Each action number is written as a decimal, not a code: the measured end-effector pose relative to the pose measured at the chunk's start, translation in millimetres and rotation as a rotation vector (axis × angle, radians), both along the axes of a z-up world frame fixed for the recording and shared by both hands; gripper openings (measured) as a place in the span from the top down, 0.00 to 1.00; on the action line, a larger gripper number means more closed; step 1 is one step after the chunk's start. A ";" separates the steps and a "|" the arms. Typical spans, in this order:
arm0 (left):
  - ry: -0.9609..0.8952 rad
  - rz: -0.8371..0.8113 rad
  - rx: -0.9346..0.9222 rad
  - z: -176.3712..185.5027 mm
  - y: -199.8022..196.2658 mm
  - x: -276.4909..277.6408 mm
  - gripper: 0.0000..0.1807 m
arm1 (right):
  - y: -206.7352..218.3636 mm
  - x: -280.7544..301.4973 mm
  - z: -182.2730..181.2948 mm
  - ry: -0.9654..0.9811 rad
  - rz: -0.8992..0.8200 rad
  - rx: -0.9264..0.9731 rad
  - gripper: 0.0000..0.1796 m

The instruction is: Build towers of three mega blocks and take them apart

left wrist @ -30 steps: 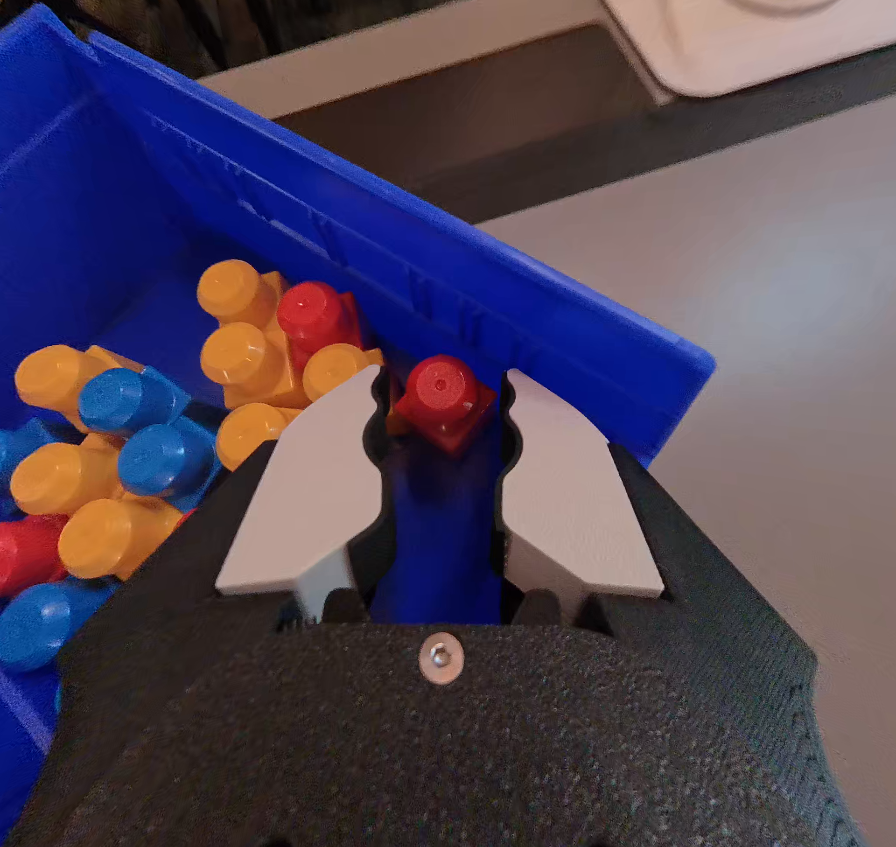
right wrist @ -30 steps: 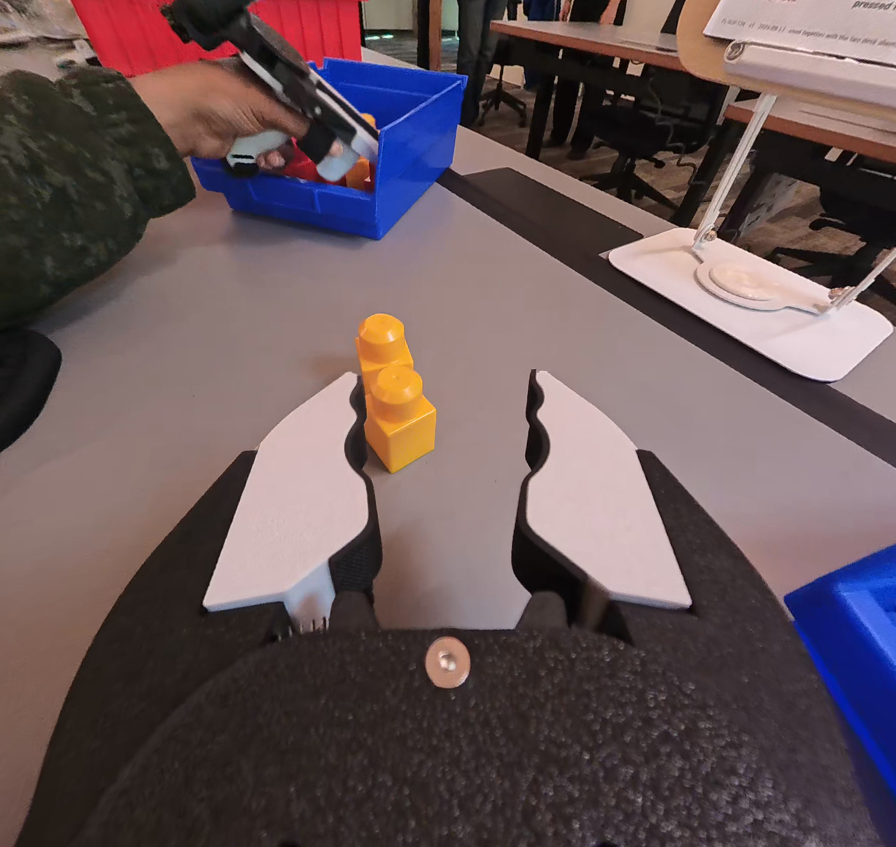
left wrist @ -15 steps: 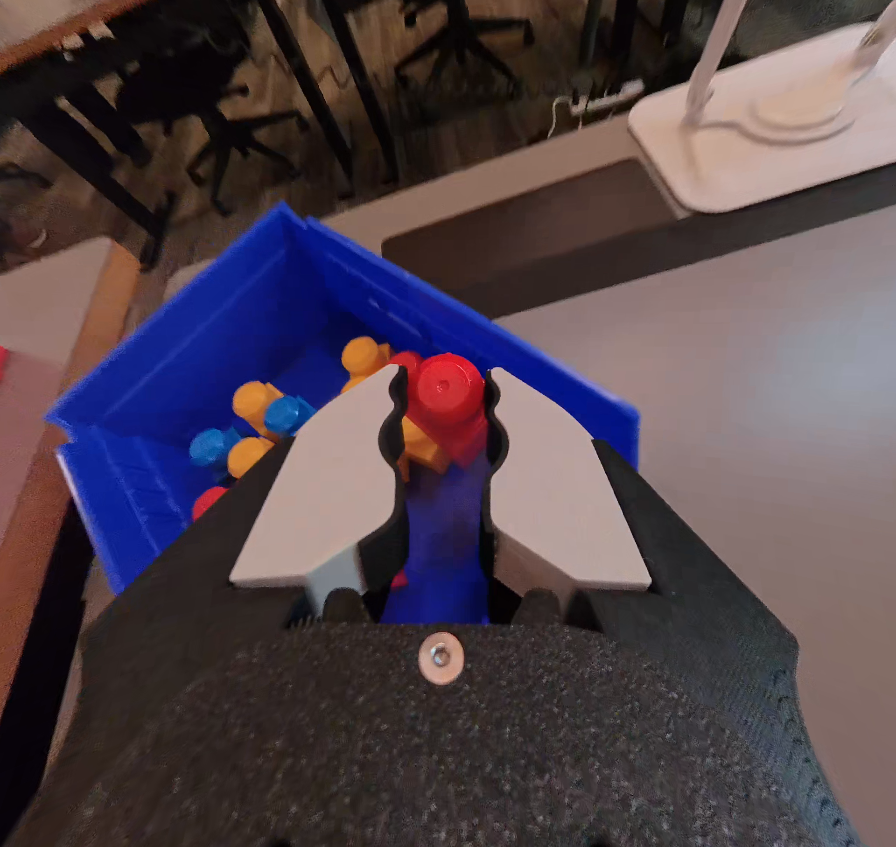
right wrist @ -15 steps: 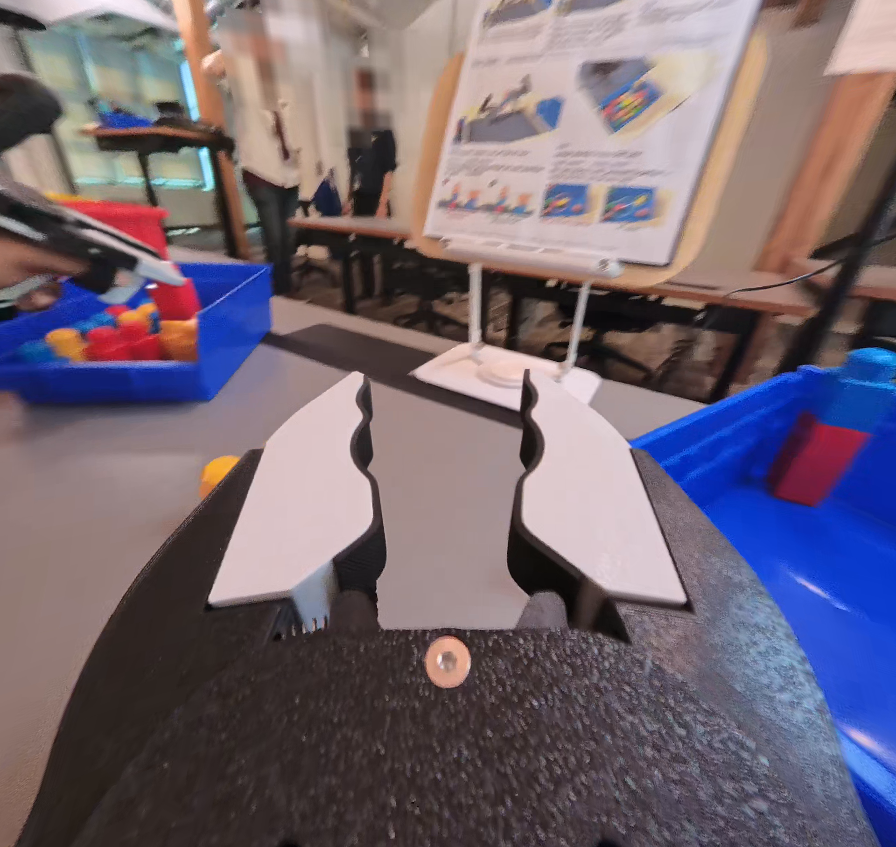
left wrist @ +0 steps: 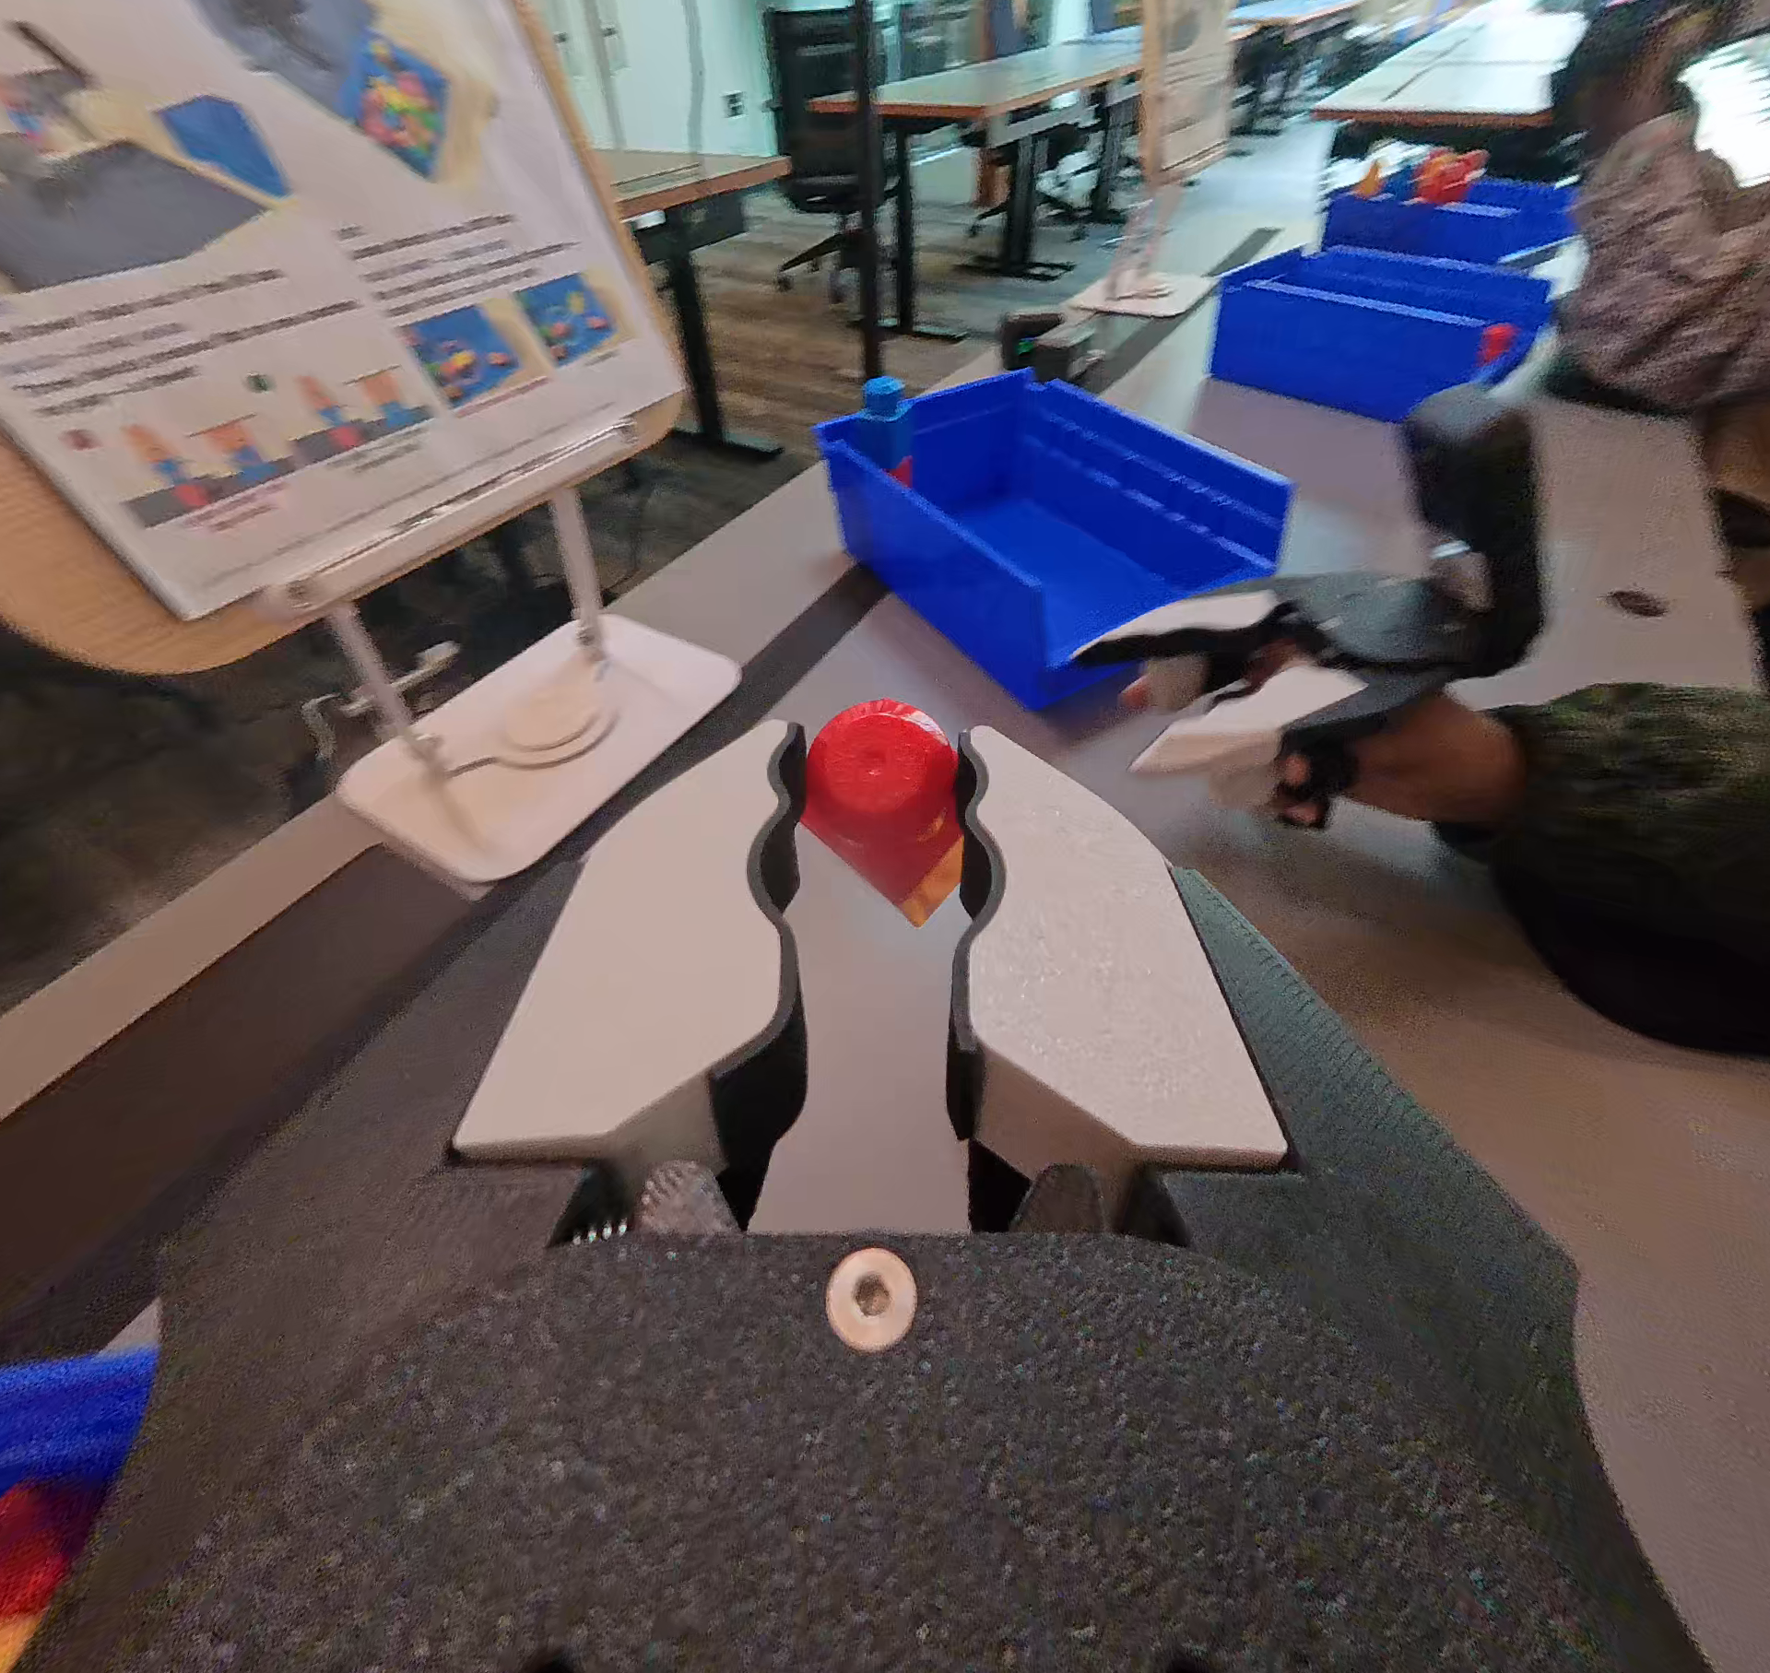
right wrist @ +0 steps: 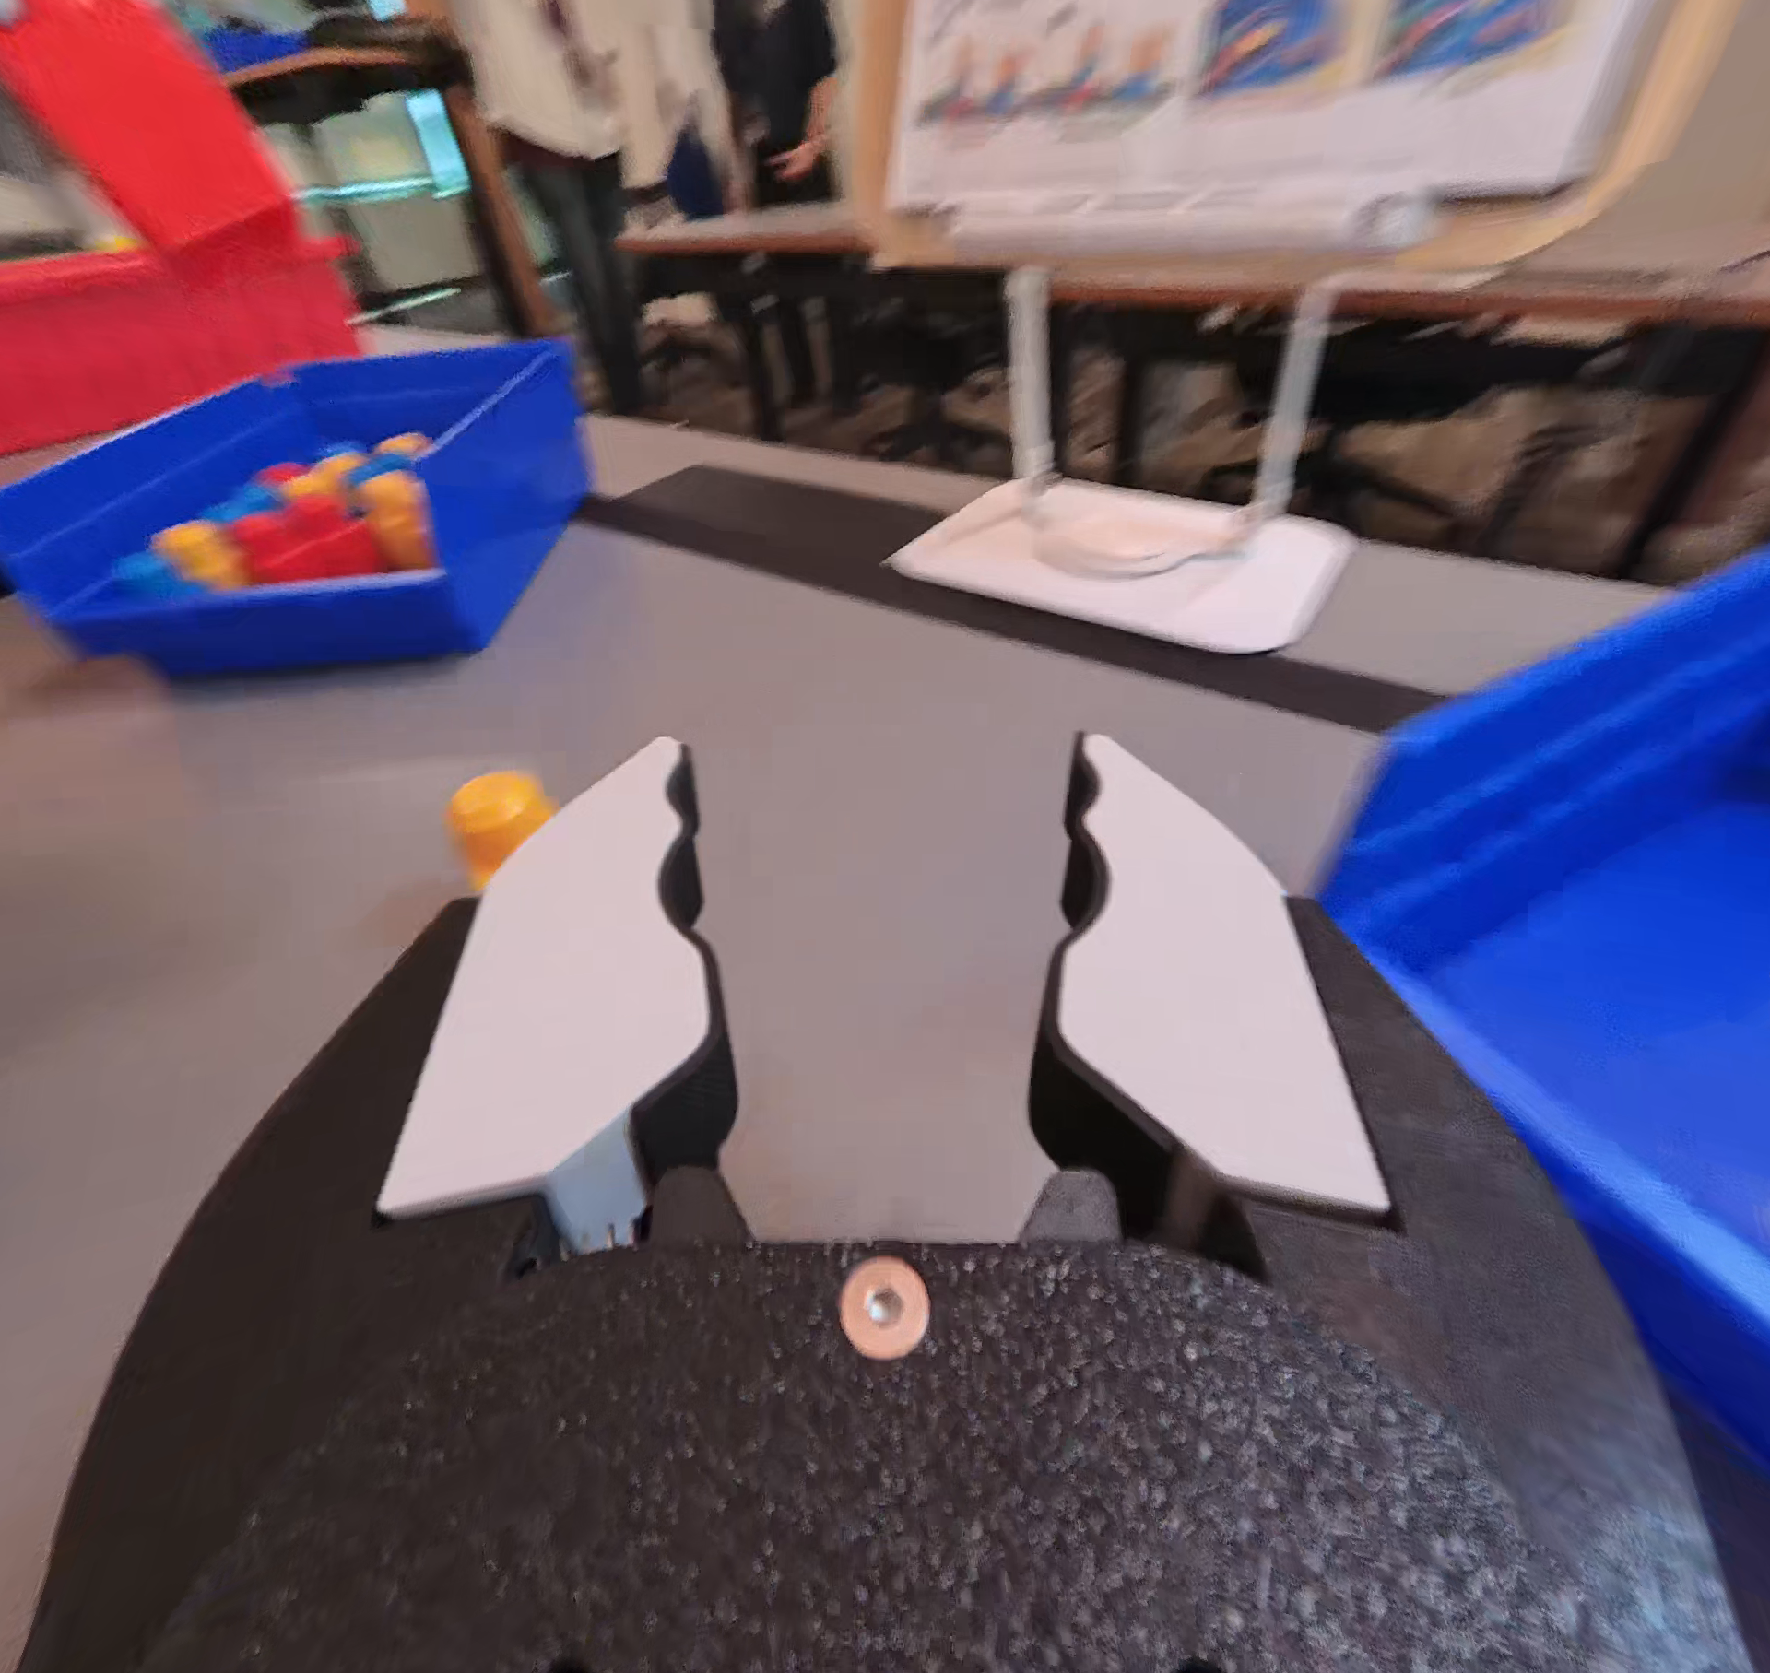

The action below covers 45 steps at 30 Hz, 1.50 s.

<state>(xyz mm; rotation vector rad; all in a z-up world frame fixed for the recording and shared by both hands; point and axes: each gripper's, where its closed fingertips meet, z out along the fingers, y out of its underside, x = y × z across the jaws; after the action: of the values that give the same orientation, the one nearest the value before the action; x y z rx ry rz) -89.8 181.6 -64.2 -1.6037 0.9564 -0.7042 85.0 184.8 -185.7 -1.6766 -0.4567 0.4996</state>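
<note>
We are mid-build: our left gripper (left wrist: 876, 803), frame centre, has its fingers clamped on a red block (left wrist: 876, 789); the right gripper (right wrist: 879, 765) fingers stand apart, empty. Next, we judge, it seats onto the orange block (right wrist: 498, 818) at centre-left. The instruction board's (left wrist: 287, 219) writing is too blurred to read.

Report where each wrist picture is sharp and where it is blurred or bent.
Left wrist view: the red block clamped in the left gripper is crisp; the right gripper and the sign board are smeared; straight table edges bow toward the corners. Right wrist view: motion blur nearly throughout, with the blue bin and the yellow block soft; only the open right gripper's body is sharp.
</note>
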 end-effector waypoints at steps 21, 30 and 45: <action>0.134 -0.426 -0.104 -41.8 -61.8 60.0 0.84 | -48.8 -104.8 -110.4 -0.532 0.550 -0.285 0.75; 0.151 -0.452 -0.118 -48.5 -65.4 63.7 0.84 | -56.0 -105.2 -108.5 -0.539 0.590 -0.264 0.78; 0.422 -0.246 -0.225 -118.9 -42.2 113.2 0.84 | -50.6 -87.5 -76.2 -0.429 0.413 -0.277 0.79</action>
<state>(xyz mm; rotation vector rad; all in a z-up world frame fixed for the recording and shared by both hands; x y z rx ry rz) 23.4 139.4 -183.1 -1.8961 1.4412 -0.6704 -2.5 134.2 -261.9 -1.9706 -1.1041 0.5171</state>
